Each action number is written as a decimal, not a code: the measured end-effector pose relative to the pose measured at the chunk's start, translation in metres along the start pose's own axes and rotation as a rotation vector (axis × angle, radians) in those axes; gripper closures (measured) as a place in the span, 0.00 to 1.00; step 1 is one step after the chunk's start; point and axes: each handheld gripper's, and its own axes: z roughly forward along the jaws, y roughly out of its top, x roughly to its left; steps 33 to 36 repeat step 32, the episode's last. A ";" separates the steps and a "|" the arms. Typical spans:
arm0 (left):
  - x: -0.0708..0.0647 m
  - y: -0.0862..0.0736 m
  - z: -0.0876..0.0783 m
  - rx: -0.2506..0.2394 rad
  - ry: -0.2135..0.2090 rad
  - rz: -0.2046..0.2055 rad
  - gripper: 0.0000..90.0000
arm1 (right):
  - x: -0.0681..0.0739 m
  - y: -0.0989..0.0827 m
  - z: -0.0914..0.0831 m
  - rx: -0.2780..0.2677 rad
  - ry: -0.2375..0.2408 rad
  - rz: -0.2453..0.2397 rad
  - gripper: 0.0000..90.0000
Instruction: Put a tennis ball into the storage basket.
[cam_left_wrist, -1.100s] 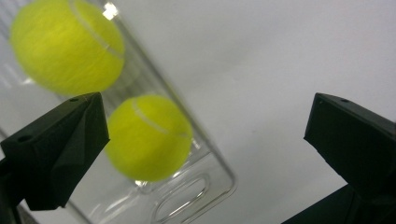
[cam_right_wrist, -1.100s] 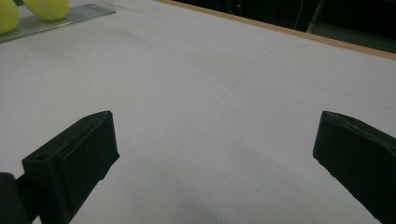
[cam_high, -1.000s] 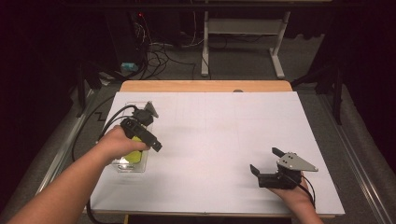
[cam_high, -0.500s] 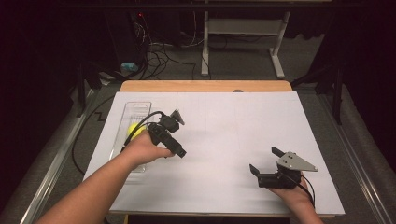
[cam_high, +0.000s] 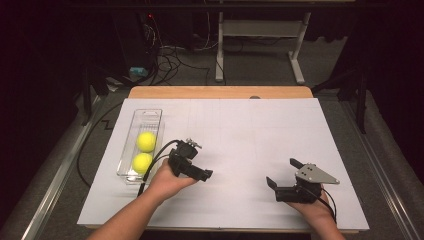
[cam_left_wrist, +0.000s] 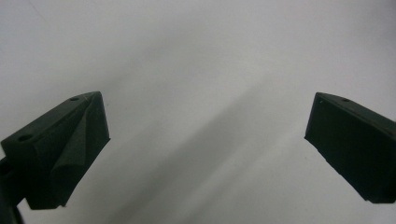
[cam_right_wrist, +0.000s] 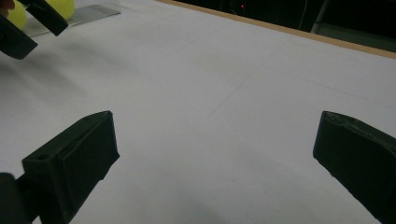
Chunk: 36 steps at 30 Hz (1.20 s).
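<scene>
Near the left edge of the table (cam_high: 300, 120), a clear plastic tray (cam_high: 148, 116) lies lengthwise and holds two yellow tennis balls (cam_high: 146, 141), one behind the other, so they cannot roll away. Just right of it, toward the front edge, the left gripper (cam_high: 202, 174) hovers over bare white table with its jaws spread and nothing between them, seemingly clear of the tray with its ball delivered. Near the front right corner the right gripper (cam_high: 283, 176) rests low, also spread and empty, probably parked out of the way.
</scene>
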 end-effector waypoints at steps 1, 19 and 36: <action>0.000 -0.006 0.003 -0.036 0.012 0.000 0.01 | 0.000 0.000 0.000 0.000 0.000 -0.001 0.00; 0.005 -0.054 0.000 -0.451 0.049 0.040 0.00 | 0.001 -0.006 0.000 0.012 -0.020 0.034 0.00; 0.008 -0.065 -0.013 -0.591 -0.016 0.068 0.00 | -0.005 -0.010 -0.020 -0.035 -0.080 0.093 0.00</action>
